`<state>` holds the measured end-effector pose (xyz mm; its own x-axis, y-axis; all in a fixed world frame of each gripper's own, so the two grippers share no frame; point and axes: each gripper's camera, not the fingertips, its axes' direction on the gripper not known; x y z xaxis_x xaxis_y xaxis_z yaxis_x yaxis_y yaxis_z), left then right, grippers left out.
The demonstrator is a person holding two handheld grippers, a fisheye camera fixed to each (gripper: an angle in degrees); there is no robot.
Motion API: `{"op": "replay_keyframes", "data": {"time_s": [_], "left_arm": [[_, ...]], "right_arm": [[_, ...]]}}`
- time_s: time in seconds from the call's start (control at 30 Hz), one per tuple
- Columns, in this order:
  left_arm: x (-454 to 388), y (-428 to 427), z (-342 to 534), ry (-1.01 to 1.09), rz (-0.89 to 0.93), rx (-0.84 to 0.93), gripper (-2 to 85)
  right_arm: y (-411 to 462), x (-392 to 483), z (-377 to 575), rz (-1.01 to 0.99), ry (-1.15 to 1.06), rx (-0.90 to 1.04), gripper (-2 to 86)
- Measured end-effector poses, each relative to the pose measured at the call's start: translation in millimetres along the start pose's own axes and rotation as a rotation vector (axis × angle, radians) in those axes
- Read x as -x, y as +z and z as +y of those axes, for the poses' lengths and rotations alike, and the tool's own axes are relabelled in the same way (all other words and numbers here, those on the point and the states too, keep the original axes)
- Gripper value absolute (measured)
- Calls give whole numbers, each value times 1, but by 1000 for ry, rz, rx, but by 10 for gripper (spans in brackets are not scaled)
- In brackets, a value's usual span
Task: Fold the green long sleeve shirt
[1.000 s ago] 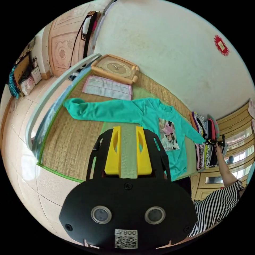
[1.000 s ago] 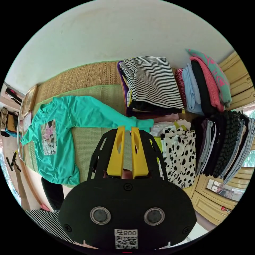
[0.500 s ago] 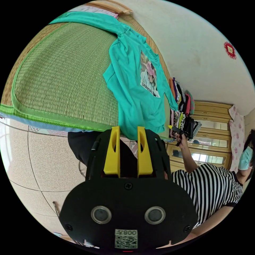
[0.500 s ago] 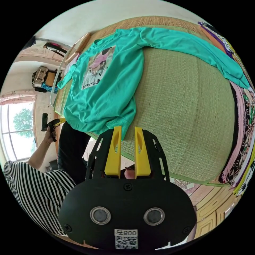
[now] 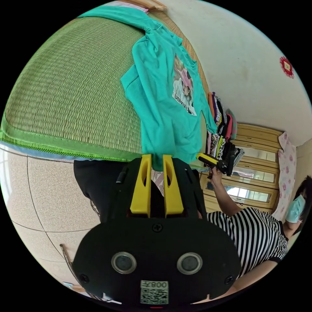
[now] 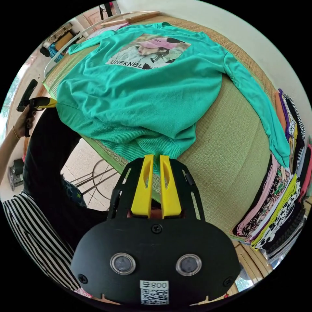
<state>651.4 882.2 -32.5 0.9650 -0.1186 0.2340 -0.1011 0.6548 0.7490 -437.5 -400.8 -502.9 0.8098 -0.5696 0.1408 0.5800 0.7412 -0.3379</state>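
The green long sleeve shirt (image 5: 162,97) lies face up on a woven green mat (image 5: 71,97), both sleeves spread out, its hem hanging over the mat's near edge. In the left gripper view, my left gripper (image 5: 157,161) is shut on one corner of that hem. In the right gripper view, the shirt (image 6: 146,91) shows its printed picture, and my right gripper (image 6: 156,161) is shut on the hem near the other corner. The right gripper (image 5: 213,161) also shows in a hand in the left gripper view, and the left gripper (image 6: 37,102) in the right gripper view.
Stacks of folded clothes (image 6: 282,208) stand on the mat (image 6: 227,146) beyond the shirt's far sleeve, and show as stacks (image 5: 221,130) by a wooden cabinet (image 5: 256,162). A person in a striped top (image 5: 253,234) stands at the mat's edge. Tiled floor (image 5: 42,195) lies below.
Both grippers came down from the sleeve ends to the shirt's hem at the mat's edge. Their jaws, wider half a second ago, have closed on the cloth.
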Motion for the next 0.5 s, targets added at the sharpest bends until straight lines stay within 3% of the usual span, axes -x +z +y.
{"op": "replay_keyframes", "data": {"time_s": [0.17,0.37,0.5], "left_arm": [[-3,2,17,4,39,-19,29],[-20,-17,48,63,112,-90,12],[-19,-22,65,73,130,-110,12]], "right_arm": [[-24,-3,27,-8,56,-37,5],[-95,-33,106,-160,189,-212,0],[-86,-45,152,-246,262,-215,-1]]}}
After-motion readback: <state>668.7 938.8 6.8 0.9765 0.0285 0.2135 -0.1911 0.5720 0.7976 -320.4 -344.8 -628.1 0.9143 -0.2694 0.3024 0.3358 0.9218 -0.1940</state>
